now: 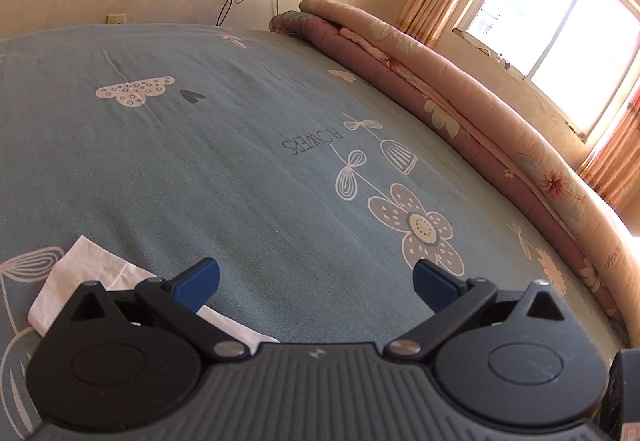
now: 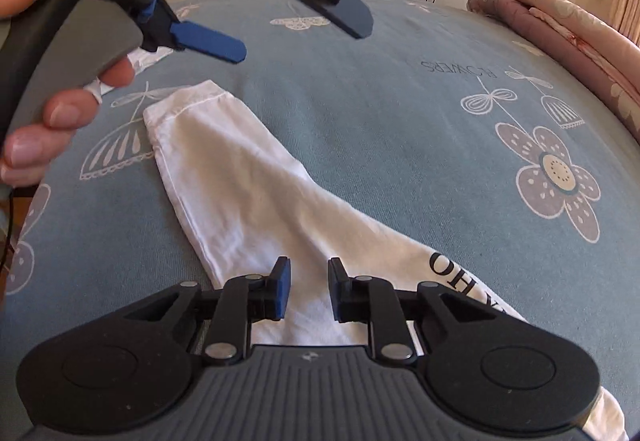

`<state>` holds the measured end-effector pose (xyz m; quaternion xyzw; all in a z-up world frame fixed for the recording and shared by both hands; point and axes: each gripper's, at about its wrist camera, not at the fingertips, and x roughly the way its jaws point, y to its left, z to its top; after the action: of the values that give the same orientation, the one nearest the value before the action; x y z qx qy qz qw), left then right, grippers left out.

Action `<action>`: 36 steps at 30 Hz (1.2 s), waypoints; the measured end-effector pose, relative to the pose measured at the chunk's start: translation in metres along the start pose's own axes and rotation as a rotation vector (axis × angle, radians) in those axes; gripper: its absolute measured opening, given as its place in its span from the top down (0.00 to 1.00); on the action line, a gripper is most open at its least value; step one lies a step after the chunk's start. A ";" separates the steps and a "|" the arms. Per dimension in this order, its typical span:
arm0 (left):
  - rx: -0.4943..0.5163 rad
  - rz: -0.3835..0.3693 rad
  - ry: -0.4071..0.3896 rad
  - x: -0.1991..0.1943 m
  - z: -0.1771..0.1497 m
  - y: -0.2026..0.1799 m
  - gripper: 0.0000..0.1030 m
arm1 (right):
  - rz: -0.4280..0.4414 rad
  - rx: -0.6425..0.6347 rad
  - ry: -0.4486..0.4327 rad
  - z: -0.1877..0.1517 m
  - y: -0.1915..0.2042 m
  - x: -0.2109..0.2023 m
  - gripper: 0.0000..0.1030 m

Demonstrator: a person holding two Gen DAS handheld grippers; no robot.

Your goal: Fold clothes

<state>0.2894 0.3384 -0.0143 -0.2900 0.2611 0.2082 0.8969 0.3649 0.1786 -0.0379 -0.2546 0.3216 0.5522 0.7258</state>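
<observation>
Two tongs: one in each of your hands, both over the bed.
Left tongs (image 1: 316, 281): jaws spread wide, nothing between the blue pads — they hang above bare sheet. From the right wrist view the same tongs (image 2: 300, 29) sit at the top, fingers splayed apart, your left hand (image 2: 52, 121) wrapped round the grey handle.
Right tongs (image 2: 308, 291): jaws drawn narrow but still parted, a strip of white cloth showing in the gap below them. Whether the pads touch that cloth you cannot tell from here.
White garment (image 2: 248, 185): lies flat on the bed sheet, a long sleeve running from the right tongs up and left to a hemmed cuff. Black lettering sits on the body part at the lower right edge. A corner of it (image 1: 80, 273) also shows under the left finger of the left tongs.
Bed sheet (image 2: 360, 113): blue-grey, printed with flowers, butterflies and the word FLOWERS.
Folded quilt (image 1: 460, 89): pink floral, along the far right side of the bed, well apart from the garment.
Window (image 1: 560, 21): bright, behind the quilt — striped curtains either side.
</observation>
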 end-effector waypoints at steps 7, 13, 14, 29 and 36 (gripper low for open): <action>-0.020 -0.001 -0.016 -0.003 0.003 0.005 0.01 | -0.012 0.066 -0.044 0.027 -0.039 0.025 0.76; -0.015 -0.012 -0.004 -0.004 0.002 0.005 0.01 | 0.041 -0.029 -0.034 0.034 -0.023 0.042 0.74; -0.011 -0.017 0.005 -0.003 0.001 0.005 0.01 | 0.051 -0.052 -0.031 0.036 -0.017 0.045 0.72; -0.065 -0.081 0.041 -0.001 0.002 0.015 0.01 | -0.003 -0.265 -0.039 0.032 0.020 0.058 0.94; -0.068 -0.079 0.040 0.001 0.004 0.016 0.01 | -0.172 -0.111 -0.127 0.044 -0.003 0.055 0.74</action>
<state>0.2827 0.3533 -0.0189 -0.3345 0.2599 0.1756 0.8886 0.3865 0.2451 -0.0499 -0.2855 0.2209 0.5200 0.7741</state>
